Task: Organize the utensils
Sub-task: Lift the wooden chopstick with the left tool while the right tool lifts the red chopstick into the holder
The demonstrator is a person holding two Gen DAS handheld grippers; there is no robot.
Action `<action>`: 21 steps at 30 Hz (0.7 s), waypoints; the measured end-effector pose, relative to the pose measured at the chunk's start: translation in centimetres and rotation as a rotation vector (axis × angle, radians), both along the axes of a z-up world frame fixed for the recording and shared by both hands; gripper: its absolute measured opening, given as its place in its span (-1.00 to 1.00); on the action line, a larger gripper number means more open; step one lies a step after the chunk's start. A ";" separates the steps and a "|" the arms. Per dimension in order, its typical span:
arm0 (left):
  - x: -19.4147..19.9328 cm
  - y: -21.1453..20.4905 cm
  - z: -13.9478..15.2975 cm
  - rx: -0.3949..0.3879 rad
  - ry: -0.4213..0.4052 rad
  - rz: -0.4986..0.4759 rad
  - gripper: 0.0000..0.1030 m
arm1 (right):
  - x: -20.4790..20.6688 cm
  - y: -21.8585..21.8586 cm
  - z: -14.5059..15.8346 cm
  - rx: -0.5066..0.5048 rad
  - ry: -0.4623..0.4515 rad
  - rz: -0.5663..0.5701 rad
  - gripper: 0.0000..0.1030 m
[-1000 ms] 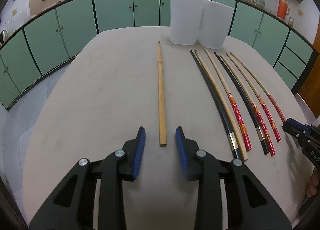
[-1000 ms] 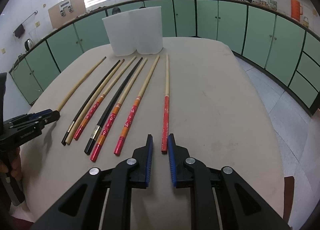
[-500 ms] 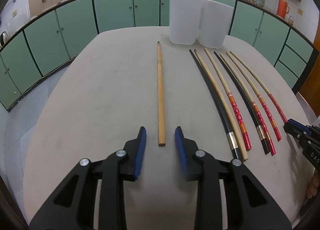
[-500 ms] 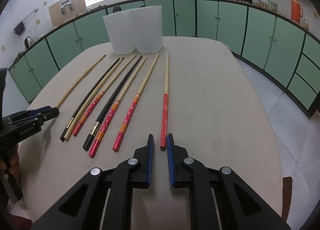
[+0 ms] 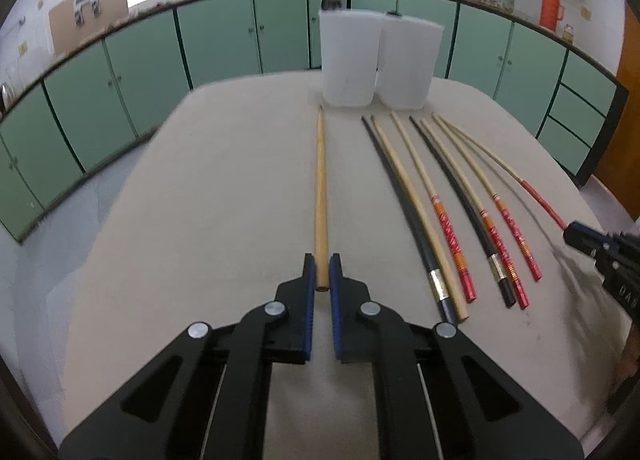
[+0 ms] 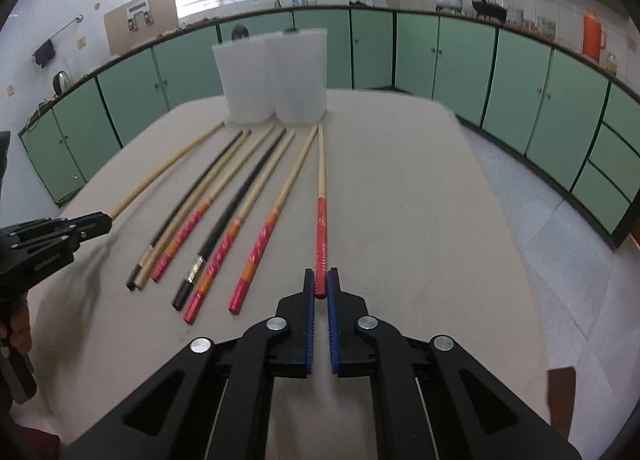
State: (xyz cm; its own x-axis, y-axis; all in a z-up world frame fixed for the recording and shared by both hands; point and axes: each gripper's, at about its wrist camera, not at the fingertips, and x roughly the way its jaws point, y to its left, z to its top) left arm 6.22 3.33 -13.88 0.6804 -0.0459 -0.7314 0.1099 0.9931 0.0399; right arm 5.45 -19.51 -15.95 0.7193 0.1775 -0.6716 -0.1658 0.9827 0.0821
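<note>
Writing: only fragments legible. The right gripper (image 5: 576,234), seen from the left wrist view, carries white letters that read roughly "DAS", upside down; the left gripper (image 6: 102,222), seen from the right wrist view, bears a small white word too blurred to read.

Count: eight chopsticks on the beige table (image 5: 220,220). Two plain wooden, two black with metal bands, four with red patterned handles. Two white translucent containers (image 6: 276,76) stand side by side at the far end, just past the chopstick tips.

Left gripper: blue pads nearly closed around the near end of the plain wooden chopstick (image 5: 321,188), which lies apart to the left of the others. Firm contact cannot be confirmed.

Right gripper: pads nearly closed around the near end of the rightmost red-handled chopstick (image 6: 321,220). Grip likewise uncertain.

Remaining six (image 6: 224,216) lie fanned between those two.
</note>
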 end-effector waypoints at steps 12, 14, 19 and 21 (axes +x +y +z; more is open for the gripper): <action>-1.6 -0.3 10.7 -0.010 -0.258 -0.033 -0.88 | 0.0 -1.8 9.4 0.010 -0.203 0.019 -0.89; -1.2 -0.4 12.2 -0.028 -0.293 -0.040 -0.88 | 0.3 -1.9 11.1 0.018 -0.239 0.026 -0.89; -0.1 -0.5 14.6 -0.057 -0.352 -0.045 -0.88 | 2.2 -1.8 14.4 0.059 -0.271 0.046 -0.89; 0.8 -0.5 15.5 -0.075 -0.368 -0.052 -0.88 | 3.4 -1.8 15.4 0.077 -0.268 0.062 -0.89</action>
